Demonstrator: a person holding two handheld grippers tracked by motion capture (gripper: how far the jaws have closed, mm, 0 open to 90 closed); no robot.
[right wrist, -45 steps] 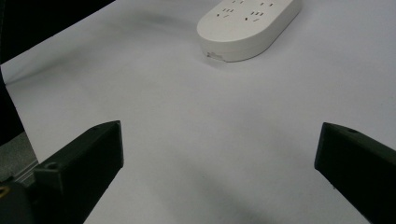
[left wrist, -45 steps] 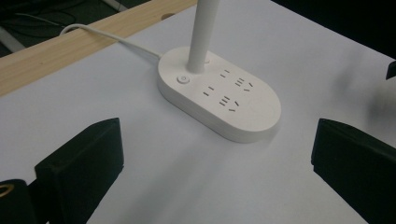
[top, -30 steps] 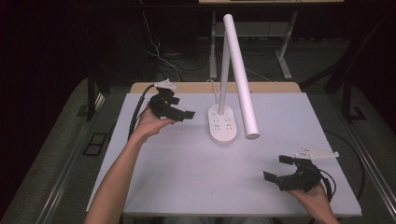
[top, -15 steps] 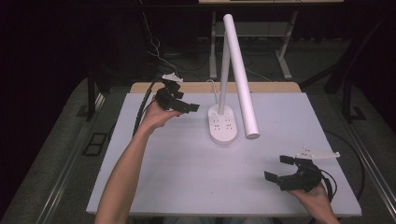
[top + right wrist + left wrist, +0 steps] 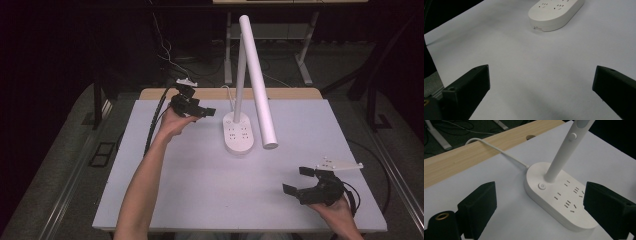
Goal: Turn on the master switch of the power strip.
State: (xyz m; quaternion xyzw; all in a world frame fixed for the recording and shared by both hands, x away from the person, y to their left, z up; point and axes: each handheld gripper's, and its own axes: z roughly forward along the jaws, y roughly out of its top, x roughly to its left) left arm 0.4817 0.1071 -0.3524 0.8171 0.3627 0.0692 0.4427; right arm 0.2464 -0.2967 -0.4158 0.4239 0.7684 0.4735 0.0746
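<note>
Near the table's (image 5: 150, 210) far left, the left gripper (image 5: 205, 112) hangs unclenched and empty, its jaws just narrowing, pointing right at the lamp base (image 5: 239, 134) close by. Base's long axis runs front to back; right gripper (image 5: 299, 181), released and empty, sits well apart at the near right. Left gripper view reveals a power button (image 5: 541, 186) beside 1 stem (image 5: 560, 157).

lamp base (image 5: 556, 13): cut off at top edge | socket markings (image 5: 239, 133): too small to read
</note>
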